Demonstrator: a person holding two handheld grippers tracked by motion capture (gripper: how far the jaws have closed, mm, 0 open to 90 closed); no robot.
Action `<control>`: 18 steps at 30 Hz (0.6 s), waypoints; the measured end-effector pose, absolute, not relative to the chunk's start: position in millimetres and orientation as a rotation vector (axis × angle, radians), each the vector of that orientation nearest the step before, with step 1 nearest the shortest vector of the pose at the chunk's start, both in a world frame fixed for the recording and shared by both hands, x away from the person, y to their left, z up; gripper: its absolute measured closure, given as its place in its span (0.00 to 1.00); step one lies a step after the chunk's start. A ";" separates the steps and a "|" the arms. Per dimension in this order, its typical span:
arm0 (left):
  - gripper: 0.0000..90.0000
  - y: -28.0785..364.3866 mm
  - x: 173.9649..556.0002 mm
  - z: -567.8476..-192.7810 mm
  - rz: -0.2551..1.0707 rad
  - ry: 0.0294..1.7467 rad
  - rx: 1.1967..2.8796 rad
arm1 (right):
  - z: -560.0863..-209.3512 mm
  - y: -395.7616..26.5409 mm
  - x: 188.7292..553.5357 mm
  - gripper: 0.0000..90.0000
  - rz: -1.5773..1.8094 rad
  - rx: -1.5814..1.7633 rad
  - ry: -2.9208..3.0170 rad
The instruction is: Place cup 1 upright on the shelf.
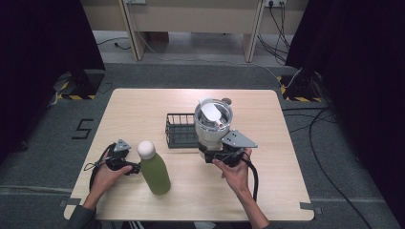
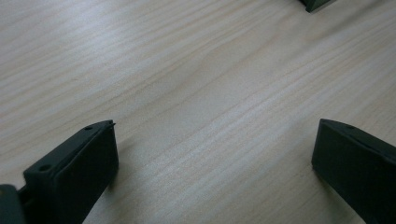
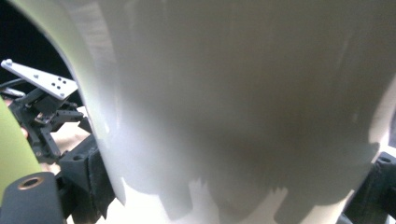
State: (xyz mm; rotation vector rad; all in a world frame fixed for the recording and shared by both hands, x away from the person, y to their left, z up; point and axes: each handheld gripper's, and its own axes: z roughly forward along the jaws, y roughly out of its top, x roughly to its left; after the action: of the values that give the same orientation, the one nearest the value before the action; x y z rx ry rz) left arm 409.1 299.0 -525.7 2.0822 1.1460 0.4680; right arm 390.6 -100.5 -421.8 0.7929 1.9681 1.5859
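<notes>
My left tool (image 1: 125,162) rests low on the tabletop (image 1: 143,109) near its front left part, my hand (image 1: 106,175) wrapped round its body. In the left gripper view its two black jaws stand wide apart with nothing but bare pale wood grain between them, so it holds nothing.

Just to the right of that tool stands a green bottle (image 1: 155,171) with a white rounded cap (image 1: 146,149), upright on the tabletop and close beside the jaws, though I cannot tell whether they touch it. In the right gripper view a sliver of its green side (image 3: 11,154) shows at the left edge, with my left tool (image 3: 44,122) and its grey plate beyond.

Further right, past the middle, a black wire basket (image 1: 179,130) sits on the tabletop.

Against the basket's right side, as the high view has it, is the white tumbler (image 1: 213,125) with its clear lid. My right tool (image 1: 223,153) is clamped on its lower part, my right hand (image 1: 234,168) behind it. In the right gripper view the tumbler's white wall (image 3: 243,102) looms close, with a black jaw pressed to it at either lower corner. Whether its base is off the tabletop I cannot make out.
</notes>
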 end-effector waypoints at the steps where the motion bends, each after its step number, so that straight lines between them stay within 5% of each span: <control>1: 0.00 299.0 409.1 -525.7 0.468 1.146 2.082 | -416.6 -100.4 392.3 0.12 1.576 0.787 1.964; 18: 0.00 299.1 409.1 -525.7 0.468 1.146 2.082 | -387.6 -97.8 415.1 0.12 1.549 0.794 1.962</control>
State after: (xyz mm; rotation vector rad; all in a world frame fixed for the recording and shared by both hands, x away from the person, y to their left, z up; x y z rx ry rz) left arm 409.1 299.1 -525.7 2.0820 1.1459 0.4682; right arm 415.1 -97.8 -387.6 0.7938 1.9618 1.5491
